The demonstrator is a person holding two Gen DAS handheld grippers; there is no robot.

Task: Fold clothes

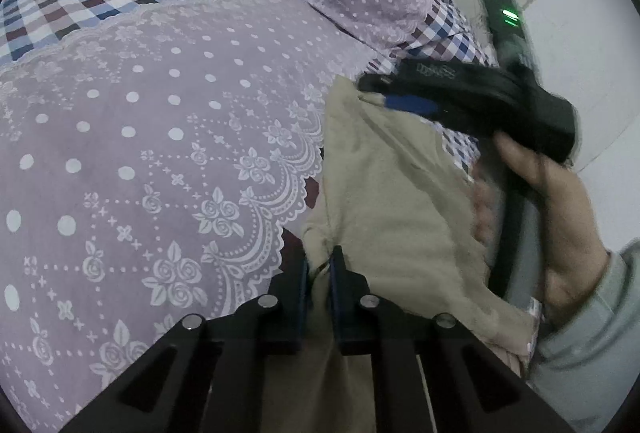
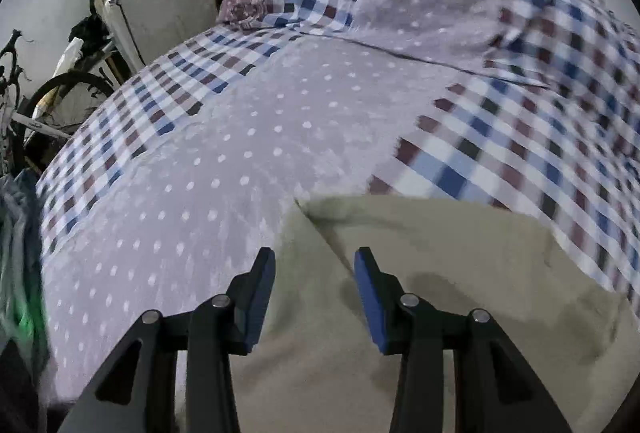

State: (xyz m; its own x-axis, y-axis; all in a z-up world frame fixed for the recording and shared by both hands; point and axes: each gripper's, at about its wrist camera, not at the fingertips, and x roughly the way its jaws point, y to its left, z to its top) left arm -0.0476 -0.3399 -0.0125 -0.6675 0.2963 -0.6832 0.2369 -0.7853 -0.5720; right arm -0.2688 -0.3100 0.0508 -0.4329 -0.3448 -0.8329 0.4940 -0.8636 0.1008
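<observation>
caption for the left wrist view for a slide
Left gripper shut on beige garment over lilac dotted bedspread.

You have a plain beige garment (image 1: pixel 384 193) on a lilac bedspread (image 1: pixel 160 121) with white dots and lace roses. Its border (image 2: pixel 500 137) is checked blue, maroon and white, and your grippers' pads (image 2: pixel 370 297) are blue

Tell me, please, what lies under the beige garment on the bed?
The beige garment lies on the lilac dotted bedcover, beside its checked part. The bedcover directly under the garment is covered, so nothing there can be seen.
</observation>
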